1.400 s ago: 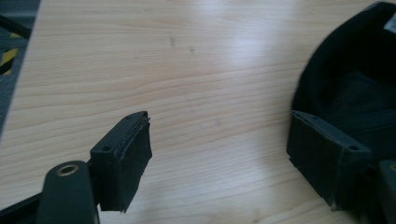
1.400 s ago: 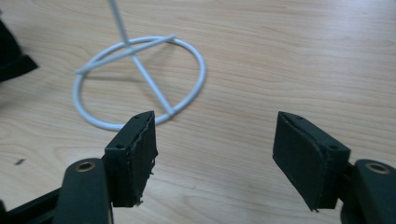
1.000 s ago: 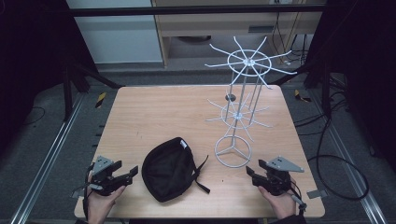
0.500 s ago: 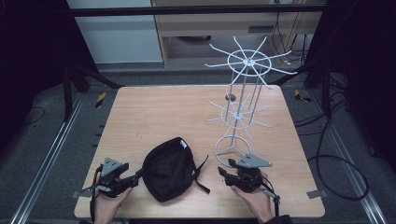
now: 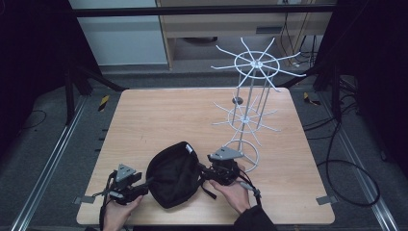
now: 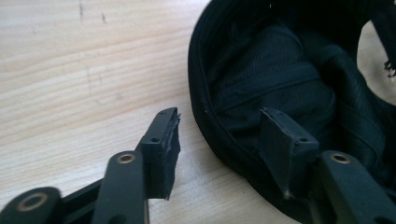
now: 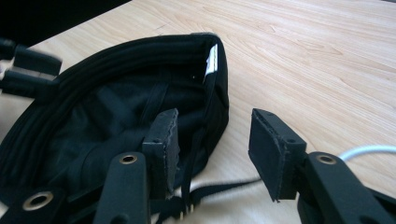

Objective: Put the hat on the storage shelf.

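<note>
My left gripper [image 5: 144, 183] and right gripper [image 5: 204, 172] flanked the black hat [image 5: 173, 173], low in frame, below the white wire rack [image 5: 250, 106].

Cap [image 5: 172, 174] lies at the table's [image 5: 159, 120] near edge, left gripper [image 5: 142, 185] at its left rim, right gripper [image 5: 204, 172] at its right. Rack [image 5: 250, 91] stands behind, right of the cap.

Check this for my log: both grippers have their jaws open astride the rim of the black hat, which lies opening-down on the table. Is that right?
One thing is off: the black hat lies opening-up, not opening-down. The right gripper view shows its inner lining and label. The rest holds: the left gripper and the right gripper each have their jaws open astride the rim, one jaw inside and one outside.
</note>
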`<state>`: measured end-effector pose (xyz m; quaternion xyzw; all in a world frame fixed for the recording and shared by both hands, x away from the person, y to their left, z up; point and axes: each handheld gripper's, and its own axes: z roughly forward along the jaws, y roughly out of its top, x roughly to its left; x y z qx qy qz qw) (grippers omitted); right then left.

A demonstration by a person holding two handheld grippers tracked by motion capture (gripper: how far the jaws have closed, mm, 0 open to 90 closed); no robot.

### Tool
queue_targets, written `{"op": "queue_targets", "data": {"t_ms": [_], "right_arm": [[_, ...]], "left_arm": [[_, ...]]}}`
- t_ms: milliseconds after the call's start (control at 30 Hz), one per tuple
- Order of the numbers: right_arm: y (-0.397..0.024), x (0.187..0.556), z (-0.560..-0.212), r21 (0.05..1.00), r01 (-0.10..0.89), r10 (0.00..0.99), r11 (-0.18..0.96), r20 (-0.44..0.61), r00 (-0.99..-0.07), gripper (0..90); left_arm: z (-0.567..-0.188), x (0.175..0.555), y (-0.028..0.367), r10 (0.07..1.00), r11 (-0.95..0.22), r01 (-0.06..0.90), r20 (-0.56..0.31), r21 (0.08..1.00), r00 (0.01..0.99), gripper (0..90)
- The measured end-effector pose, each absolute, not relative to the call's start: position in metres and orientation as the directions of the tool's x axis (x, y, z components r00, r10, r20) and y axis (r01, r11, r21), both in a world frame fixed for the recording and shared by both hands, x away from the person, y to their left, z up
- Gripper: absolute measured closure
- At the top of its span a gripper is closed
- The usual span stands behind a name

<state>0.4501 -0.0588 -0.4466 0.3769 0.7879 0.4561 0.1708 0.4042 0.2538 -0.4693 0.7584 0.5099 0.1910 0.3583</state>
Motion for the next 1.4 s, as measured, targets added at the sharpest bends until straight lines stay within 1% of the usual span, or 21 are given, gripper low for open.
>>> {"op": "queue_targets", "data": {"t_ms": [200, 400, 500, 567, 700, 733, 800, 933, 1033, 1167, 1400], "right_arm": [[-0.041, 0.471, -0.452, 0.829, 0.469, 0.765, 0.304, 0.081, -0.639, 53.5], [-0.025, 0.487, -0.461, 0.806, 0.488, 0.767, 0.336, 0.067, -0.638, 53.2], [-0.02, 0.492, -0.464, 0.798, 0.497, 0.771, 0.341, 0.065, -0.634, 54.6], [-0.017, 0.494, -0.466, 0.795, 0.501, 0.766, 0.342, 0.073, -0.639, 58.8], [-0.016, 0.495, -0.47, 0.775, 0.519, 0.766, 0.361, 0.071, -0.638, 75.9], [-0.016, 0.494, -0.469, 0.771, 0.525, 0.769, 0.36, 0.074, -0.635, 78.5], [-0.018, 0.493, -0.467, 0.774, 0.523, 0.766, 0.357, 0.078, -0.639, 80.3], [-0.026, 0.487, -0.459, 0.801, 0.493, 0.753, 0.34, 0.082, -0.653, 81.0], [-0.033, 0.482, -0.449, 0.836, 0.447, 0.736, 0.317, 0.08, -0.672, 80.9], [-0.038, 0.472, -0.433, 0.879, 0.357, 0.706, 0.315, 0.034, -0.707, 80.9], [-0.041, 0.456, -0.416, 0.907, 0.264, 0.659, 0.328, -0.02, -0.752, 80.9]], "left_arm": [[-0.474, 0.406, 0.251, 0.908, -0.234, 0.665, -0.085, 0.71, 0.41, 57.1], [-0.479, 0.411, 0.251, 0.913, -0.242, 0.692, -0.082, 0.68, 0.4, 61.2], [-0.48, 0.414, 0.25, 0.912, -0.246, 0.694, -0.081, 0.677, 0.402, 64.0], [-0.48, 0.414, 0.25, 0.91, -0.254, 0.691, -0.075, 0.677, 0.408, 66.3], [-0.48, 0.415, 0.25, 0.907, -0.259, 0.689, -0.075, 0.677, 0.415, 70.5], [-0.48, 0.416, 0.25, 0.906, -0.261, 0.688, -0.074, 0.677, 0.417, 71.2], [-0.48, 0.416, 0.25, 0.905, -0.266, 0.687, -0.07, 0.677, 0.419, 73.3], [-0.479, 0.419, 0.25, 0.905, -0.263, 0.682, -0.07, 0.682, 0.419, 77.0], [-0.477, 0.423, 0.249, 0.907, -0.254, 0.673, -0.069, 0.695, 0.415, 78.7], [-0.475, 0.43, 0.246, 0.91, -0.24, 0.659, -0.071, 0.713, 0.408, 80.0], [-0.47, 0.452, 0.24, 0.923, -0.197, 0.629, -0.074, 0.752, 0.378, 81.3]]}}
